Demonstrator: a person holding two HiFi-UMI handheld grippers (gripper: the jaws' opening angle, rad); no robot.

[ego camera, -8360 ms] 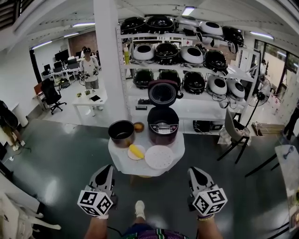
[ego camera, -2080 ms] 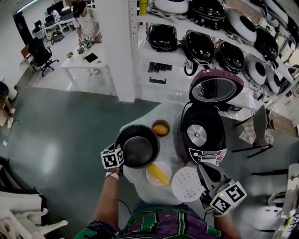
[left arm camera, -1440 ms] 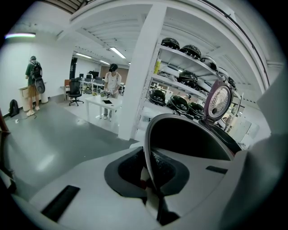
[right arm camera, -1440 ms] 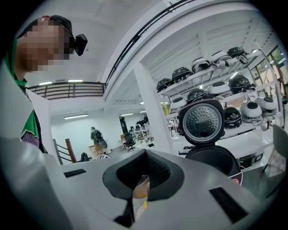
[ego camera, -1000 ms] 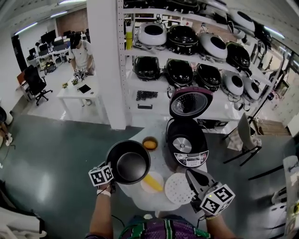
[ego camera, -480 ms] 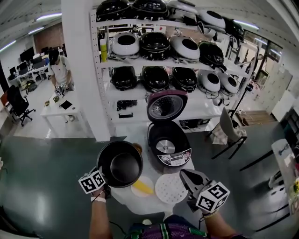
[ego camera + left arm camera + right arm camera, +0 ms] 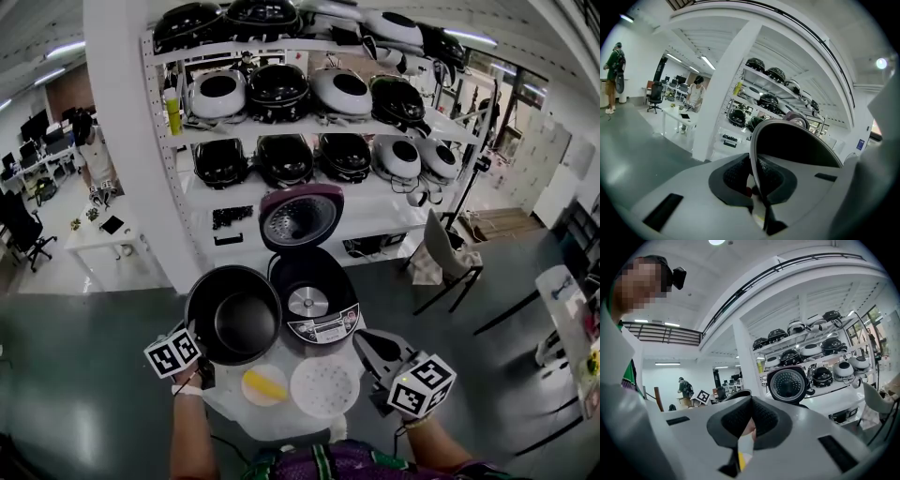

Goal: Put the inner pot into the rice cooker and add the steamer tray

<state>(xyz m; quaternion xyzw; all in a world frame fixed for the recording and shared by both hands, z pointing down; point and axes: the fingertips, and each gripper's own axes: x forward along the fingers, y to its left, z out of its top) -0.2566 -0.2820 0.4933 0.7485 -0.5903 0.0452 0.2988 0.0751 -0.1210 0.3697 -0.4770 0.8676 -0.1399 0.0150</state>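
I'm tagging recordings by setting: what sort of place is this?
Likely a lab or test workshop, not a home kitchen: shelves stacked with many rice cookers, office desks at the left.

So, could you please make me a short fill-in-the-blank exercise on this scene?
The left tongs grip the pot by its ____.
The cooker has its lid ____.
The right tongs, near the tray, are ____ and hold nothing.
Missing words: rim; open; shut.
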